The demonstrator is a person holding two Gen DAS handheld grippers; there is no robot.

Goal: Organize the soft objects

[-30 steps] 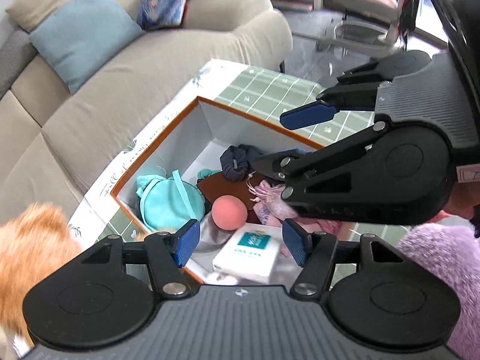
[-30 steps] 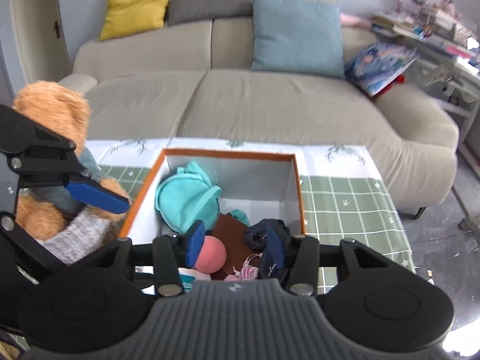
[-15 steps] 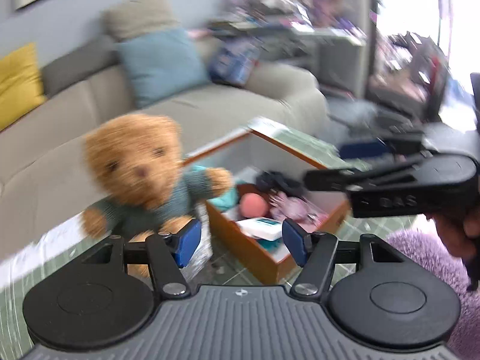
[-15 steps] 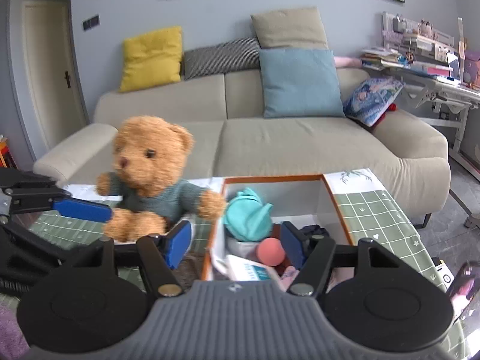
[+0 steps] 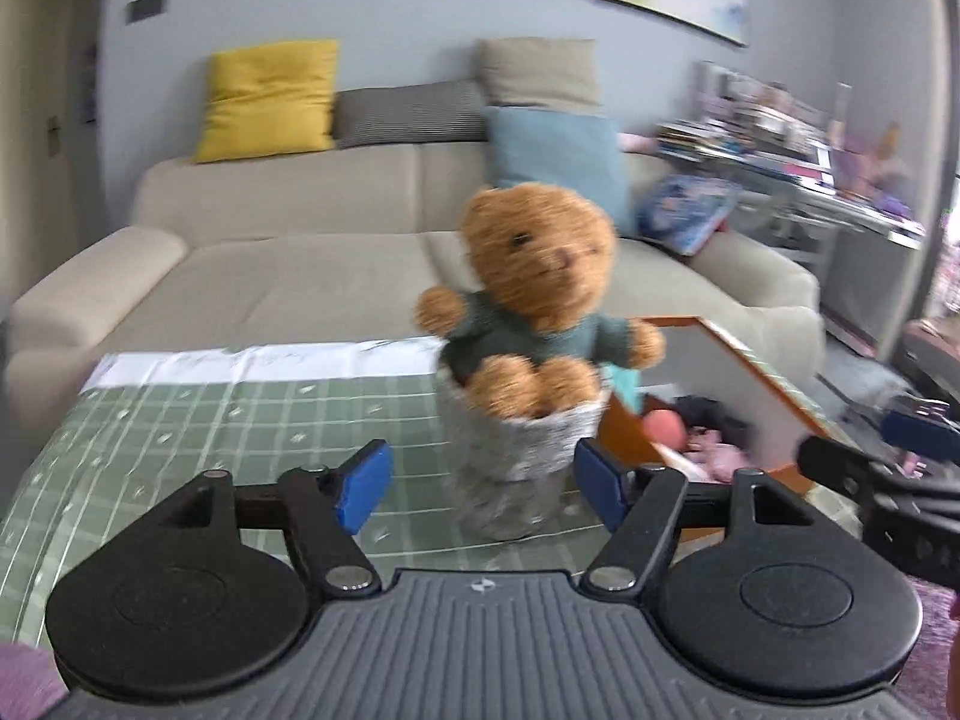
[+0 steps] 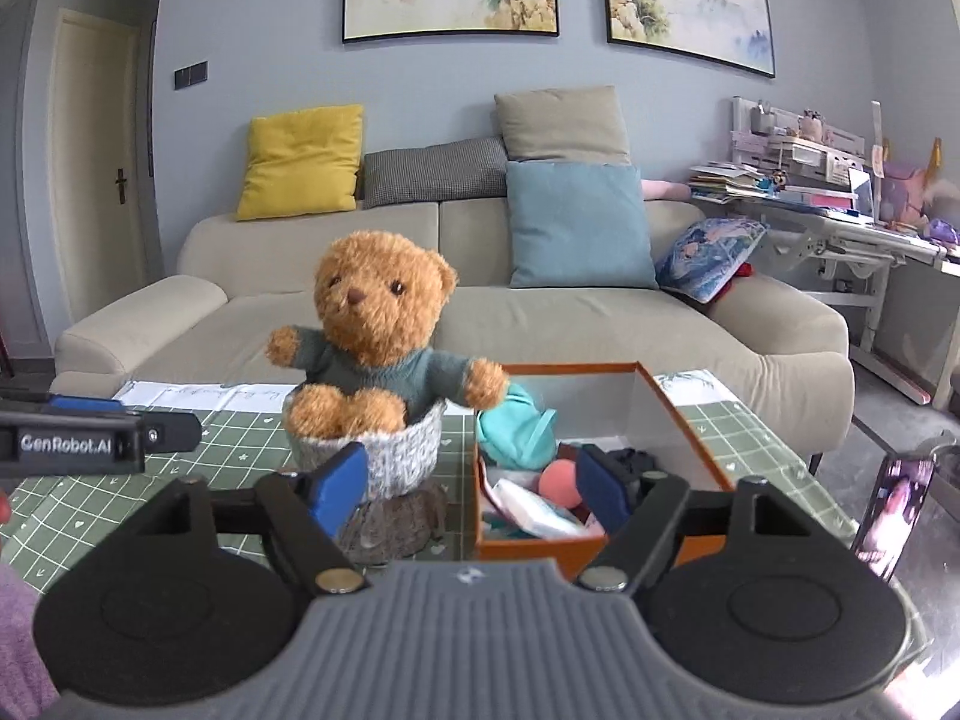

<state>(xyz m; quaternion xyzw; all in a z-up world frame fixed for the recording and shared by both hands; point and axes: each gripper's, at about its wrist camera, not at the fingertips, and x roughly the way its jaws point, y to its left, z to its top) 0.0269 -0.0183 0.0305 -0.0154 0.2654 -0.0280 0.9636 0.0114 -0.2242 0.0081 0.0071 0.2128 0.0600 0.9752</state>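
A brown teddy bear (image 5: 540,294) (image 6: 378,324) in a green sweater sits upright in a grey knitted pouch (image 5: 522,444) (image 6: 399,450) on the green checked tablecloth (image 5: 210,420). Right of it stands the orange-rimmed box (image 6: 606,540) (image 5: 708,354) holding a teal bag (image 6: 516,429), a pink ball (image 6: 561,483), a white pack (image 6: 528,510) and dark cloth (image 6: 630,456). My left gripper (image 5: 480,483) faces the pouch from just short of it, jaws opening, nothing gripped. My right gripper (image 6: 474,489) hangs before the pouch and box, jaws opening and empty.
A beige sofa (image 6: 600,324) with yellow, grey, tan and blue cushions runs behind the table. A cluttered desk (image 6: 840,222) stands at the right. A phone (image 6: 894,516) leans at the table's right end. Purple fluffy fabric (image 6: 18,648) shows at the lower left.
Both grippers pulled back from over the box, so the bear and sofa now fill the views. The left one swung round onto the bear. The right jaws widened.
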